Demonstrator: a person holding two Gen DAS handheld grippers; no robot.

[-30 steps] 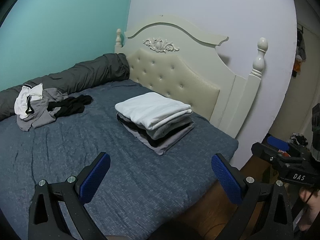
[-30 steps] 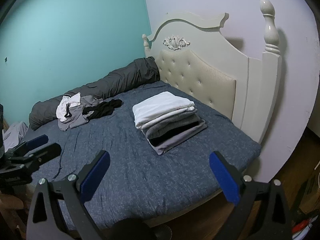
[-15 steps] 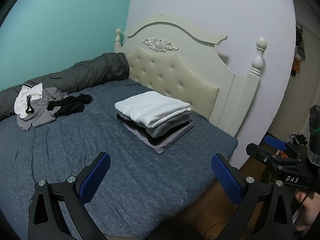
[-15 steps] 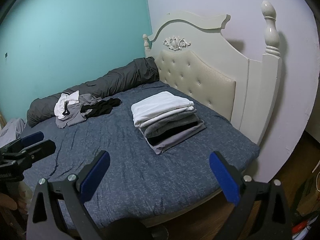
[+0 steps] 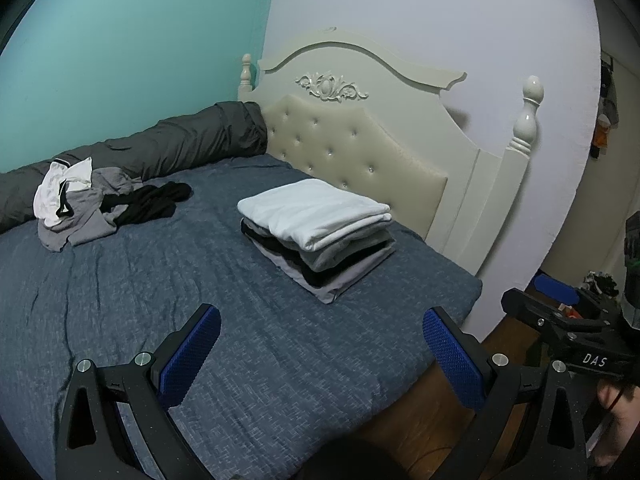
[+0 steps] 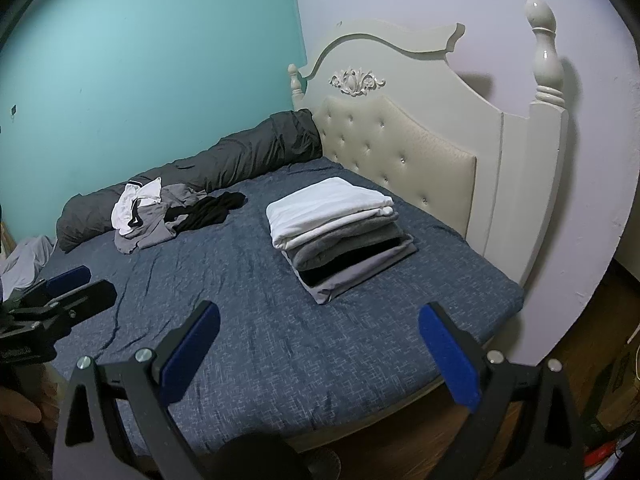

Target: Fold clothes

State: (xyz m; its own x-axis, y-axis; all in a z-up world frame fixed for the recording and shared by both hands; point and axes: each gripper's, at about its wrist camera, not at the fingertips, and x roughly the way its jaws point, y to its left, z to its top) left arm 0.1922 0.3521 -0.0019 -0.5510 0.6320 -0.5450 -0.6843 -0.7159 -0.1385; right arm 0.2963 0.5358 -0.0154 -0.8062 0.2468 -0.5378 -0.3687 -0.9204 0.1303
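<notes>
Both grippers are hanging in the air off the near edge of the bed (image 5: pixel 280 360), jaws spread wide and gripping nothing. The left gripper (image 5: pixel 320 344) is sitting over the blue-grey bedspread, and the right gripper (image 6: pixel 318 340) is doing the same a bit further toward the bed's corner — it's also peeking into the left wrist view at the far right edge.

The folded stack (image 5: pixel 320 232) is sitting on the mattress close to the cream headboard (image 5: pixel 360 120), with a white piece on top, then grey and black layers, and a light grey one at the bottom. Well apart from it, over by the dark bolster (image 5: pixel 160 148) along the teal wall, the unfolded pile (image 5: pixel 92 204) is lying in a heap — a white garment, a grey one and a black one all tangled together and touching each other.
</notes>
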